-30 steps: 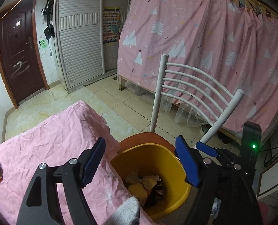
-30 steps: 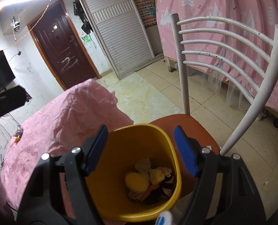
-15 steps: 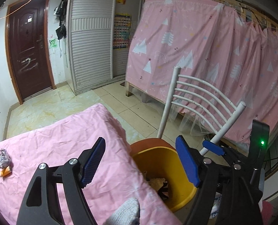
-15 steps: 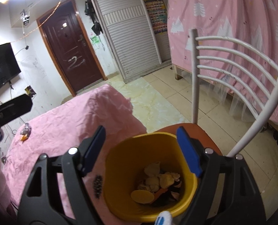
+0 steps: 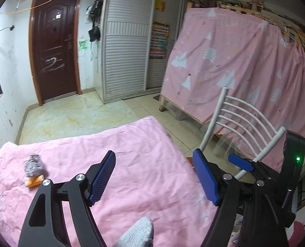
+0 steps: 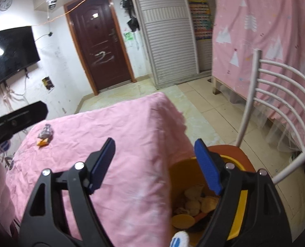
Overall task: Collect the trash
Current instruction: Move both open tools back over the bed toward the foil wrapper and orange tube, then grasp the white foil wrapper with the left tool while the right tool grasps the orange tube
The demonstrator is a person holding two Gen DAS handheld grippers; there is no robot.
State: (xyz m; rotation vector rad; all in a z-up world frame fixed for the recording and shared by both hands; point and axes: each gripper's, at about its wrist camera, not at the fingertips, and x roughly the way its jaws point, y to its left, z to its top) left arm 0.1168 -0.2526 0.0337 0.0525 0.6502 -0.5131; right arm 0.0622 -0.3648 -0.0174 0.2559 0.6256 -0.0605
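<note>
Both tongs (image 5: pixel 154 178) (image 6: pixel 155 166) apart, empty; crumpled wrapper (image 5: pixel 34 165) lengthwise toward the door, seemingly.

I moved both grippers away from the yellow bin (image 6: pixel 237 203) and over the pink cloth (image 5: pixel 131 164). The 2 scraps (image 5: pixel 34 171) look nearer now.

A table covered in a wrinkled pink cloth (image 5: pixel 131 160) fills the lower part of both views. Towards ten o'clock on it lie a crumpled dark silvery wrapper (image 5: pixel 34 164) and, touching its near side, a small orange scrap (image 5: pixel 34 182); the rest of the cloth is bare. At four o'clock from the table a white metal chair with an orange seat (image 6: pixel 230 151) stands on the pale tiled floor (image 6: pixel 210 111), and a yellow plastic bin (image 6: pixel 237 207) holding scraps sits on that seat
</note>
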